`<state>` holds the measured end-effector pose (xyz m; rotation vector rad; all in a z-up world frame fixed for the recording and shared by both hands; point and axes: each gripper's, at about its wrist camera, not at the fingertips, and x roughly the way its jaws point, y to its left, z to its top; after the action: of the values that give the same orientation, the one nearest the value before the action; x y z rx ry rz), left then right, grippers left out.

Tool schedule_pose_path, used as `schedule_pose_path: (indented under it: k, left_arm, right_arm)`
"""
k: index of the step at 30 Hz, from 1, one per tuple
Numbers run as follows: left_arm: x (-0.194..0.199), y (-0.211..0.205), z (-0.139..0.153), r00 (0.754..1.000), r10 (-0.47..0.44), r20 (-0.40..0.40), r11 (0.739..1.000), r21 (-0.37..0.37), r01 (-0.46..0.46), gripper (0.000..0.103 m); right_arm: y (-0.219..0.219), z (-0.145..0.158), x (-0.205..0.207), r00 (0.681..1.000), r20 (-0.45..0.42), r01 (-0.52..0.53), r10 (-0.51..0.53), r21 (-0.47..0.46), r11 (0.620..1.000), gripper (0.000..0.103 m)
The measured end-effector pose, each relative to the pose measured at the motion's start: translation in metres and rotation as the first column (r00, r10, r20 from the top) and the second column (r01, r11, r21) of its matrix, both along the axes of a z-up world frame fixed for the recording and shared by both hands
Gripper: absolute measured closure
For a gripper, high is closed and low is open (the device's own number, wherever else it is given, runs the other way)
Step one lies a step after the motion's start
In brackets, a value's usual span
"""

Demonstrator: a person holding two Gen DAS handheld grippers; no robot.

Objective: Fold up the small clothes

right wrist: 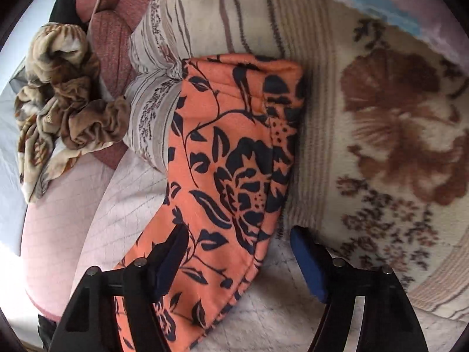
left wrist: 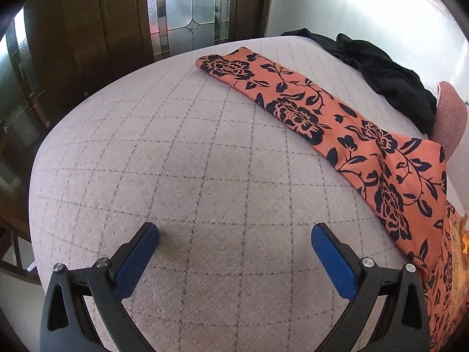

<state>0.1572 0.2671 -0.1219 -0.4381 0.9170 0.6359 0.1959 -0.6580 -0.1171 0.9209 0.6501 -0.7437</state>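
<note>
Both jaws stand apart, my left gripper [left wrist: 234,243] over bare mattress [left wrist: 176,161] and my right gripper [right wrist: 239,245] astride the soft, light orange cloth [right wrist: 231,158] lying folded there, which I would pinch at its hemmed edge.

Right gripper [right wrist: 239,242] (pads apart) straddles orange floral cloth [right wrist: 231,158].

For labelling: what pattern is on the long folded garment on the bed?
Orange fabric with dark navy flowers and leafy vines; clearest in the left wrist view.

Quilted bed cover [left wrist: 181,158] bears orange floral garment [left wrist: 296,102] and black cloth [left wrist: 390,73].
</note>
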Motion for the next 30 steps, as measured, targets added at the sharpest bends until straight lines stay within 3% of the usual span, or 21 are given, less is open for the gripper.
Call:
schedule_pose_path:
  k: [2,3,4,6,10,14,17,20,23,26,27,28,29,30]
  left_arm:
    - [0.002,-0.004,-0.002,1.0,-0.009,-0.018,1.0,0.019,0.01,0.0]
    - [0.005,-0.006,-0.003,0.999,-0.014,-0.036,1.0,0.028,0.015,0.0]
    - [0.005,-0.006,-0.004,0.999,-0.015,-0.05,0.999,0.031,0.017,0.0]
    - [0.004,-0.004,-0.003,0.999,-0.008,-0.035,1.0,0.015,0.009,0.0]
    - [0.001,0.003,-0.001,1.0,0.003,0.007,1.0,-0.014,-0.003,0.0]
    - [0.0,0.003,0.0,1.0,-0.022,-0.006,0.999,-0.025,0.022,0.0]
    - [-0.004,0.007,0.002,1.0,-0.008,0.026,0.998,-0.063,0.01,0.0]
    - [-0.006,0.01,0.004,0.999,-0.008,0.041,0.996,-0.086,0.011,0.0]
    - [-0.009,0.012,0.005,0.998,-0.014,0.055,0.994,-0.105,0.02,0.0]
    - [-0.008,0.011,0.005,0.999,-0.017,0.05,0.994,-0.104,0.022,0.0]
    - [-0.007,0.009,0.004,0.999,-0.021,0.04,0.995,-0.095,0.025,0.0]
    - [-0.006,0.008,0.004,0.999,-0.024,0.031,0.996,-0.087,0.027,0.0]
    - [-0.005,0.007,0.004,0.999,-0.029,0.023,0.996,-0.081,0.031,0.0]
    - [-0.006,0.007,0.004,0.999,-0.034,0.02,0.996,-0.078,0.035,0.0]
  right_arm:
    - [-0.002,0.0,0.007,1.0,0.01,0.0,0.0,0.007,1.0,0.047]
    - [-0.003,0.001,0.014,1.0,0.01,-0.011,0.011,0.006,1.0,0.077]
    - [-0.003,0.004,0.019,1.0,-0.007,-0.018,0.018,-0.009,1.0,0.085]
    - [0.0,0.016,0.025,0.999,-0.003,-0.038,0.038,-0.049,0.998,0.094]
    - [0.032,0.07,0.048,0.988,-0.004,-0.154,0.156,-0.204,0.967,0.096]
    - [0.103,0.145,0.08,0.935,0.055,-0.31,0.349,-0.351,0.884,0.096]
    - [0.185,0.191,0.102,0.843,0.116,-0.437,0.525,-0.42,0.795,0.096]
    - [0.296,0.208,0.12,0.7,0.121,-0.584,0.704,-0.469,0.662,0.096]
    - [0.401,0.184,0.129,0.564,0.127,-0.708,0.816,-0.433,0.557,0.096]
    - [0.496,0.134,0.14,0.446,0.065,-0.814,0.893,-0.385,0.435,0.095]
    - [0.521,0.11,0.148,0.392,0.036,-0.863,0.919,-0.333,0.381,0.085]
    - [0.549,0.08,0.157,0.318,-0.038,-0.917,0.947,-0.264,0.298,0.074]
    - [0.576,0.045,0.162,0.26,-0.152,-0.953,0.954,-0.197,0.229,0.035]
    - [0.593,0.018,0.158,0.225,-0.243,-0.968,0.944,-0.162,0.189,0.021]
